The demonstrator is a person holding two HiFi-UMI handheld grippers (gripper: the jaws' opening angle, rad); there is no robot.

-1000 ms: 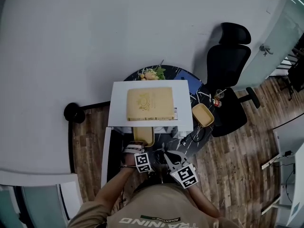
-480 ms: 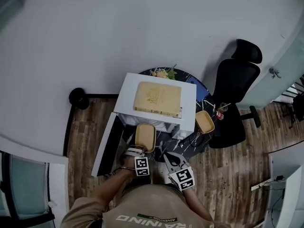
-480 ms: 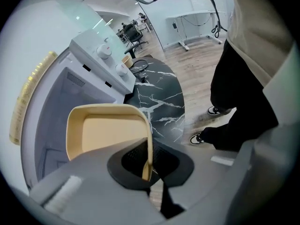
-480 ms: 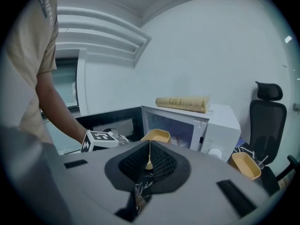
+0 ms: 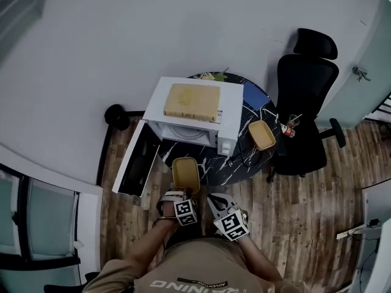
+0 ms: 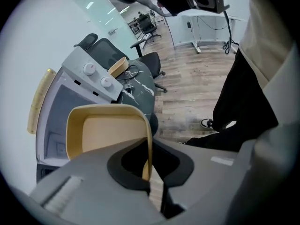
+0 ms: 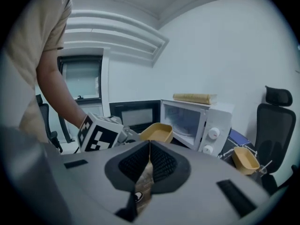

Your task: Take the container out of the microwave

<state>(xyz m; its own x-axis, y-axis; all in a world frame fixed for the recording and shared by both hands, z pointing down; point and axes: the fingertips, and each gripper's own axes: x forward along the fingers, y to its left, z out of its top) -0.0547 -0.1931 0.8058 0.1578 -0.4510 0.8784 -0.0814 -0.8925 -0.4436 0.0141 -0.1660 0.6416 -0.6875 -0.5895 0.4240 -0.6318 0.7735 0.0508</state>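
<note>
Left gripper [image 6: 149, 170] — jaws clamped on the near wall of the yellow container [image 5: 185, 173]; the container is held out in front of the white microwave [image 5: 194, 112], clear of its cavity; the microwave door [image 5: 135, 159] stands open to the left. Right gripper [image 7: 149, 146] — jaws pressed together, nothing between them, just beside the left one; a second yellow container [image 5: 261, 134] sits on the dark table [image 5: 208, 163], right of the microwave, near the black chair [image 5: 302, 96].
</note>
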